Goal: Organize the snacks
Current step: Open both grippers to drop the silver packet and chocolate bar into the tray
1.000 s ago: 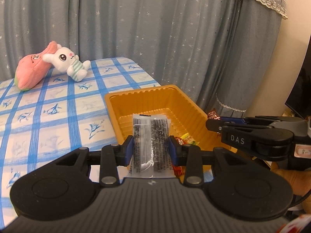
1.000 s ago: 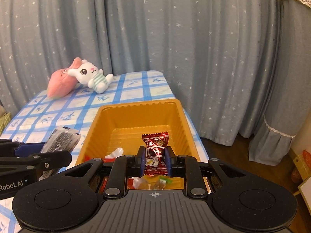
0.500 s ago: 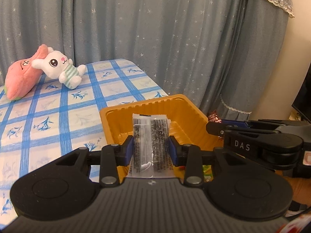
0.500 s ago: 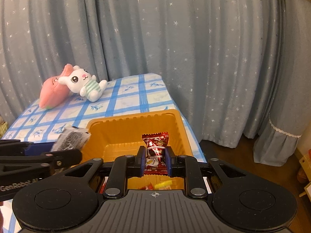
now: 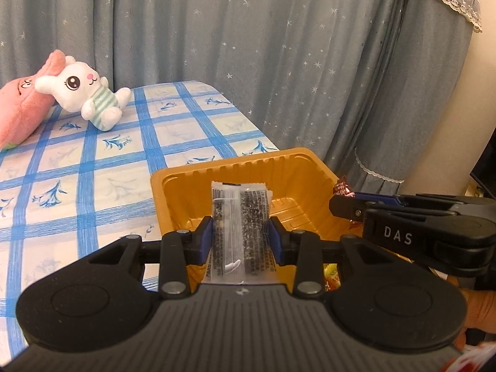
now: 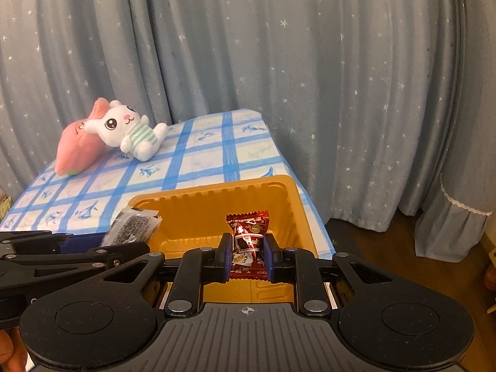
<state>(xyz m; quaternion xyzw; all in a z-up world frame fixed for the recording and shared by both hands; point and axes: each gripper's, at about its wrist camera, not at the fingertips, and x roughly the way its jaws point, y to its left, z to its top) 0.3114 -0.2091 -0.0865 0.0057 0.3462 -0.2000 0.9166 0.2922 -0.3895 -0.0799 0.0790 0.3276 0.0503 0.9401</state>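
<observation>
An orange plastic tray stands at the right end of the checked table. My left gripper is shut on a clear packet of black sesame snack, held upright over the tray's near part. My right gripper is shut on a red candy wrapper, also above the tray. In the right wrist view the sesame packet and the left gripper's fingers come in from the left. The left wrist view shows the right gripper at the tray's right wall. A few wrapped sweets lie in the tray.
A white rabbit plush leans on a pink plush at the table's far left. A blue starred curtain hangs right behind the table. The tablecloth has blue checks. The floor drops off to the right.
Both grippers have pulled back from the tray together, still holding their snacks. The tray and the plush toys now appear farther off and more of the table shows.
</observation>
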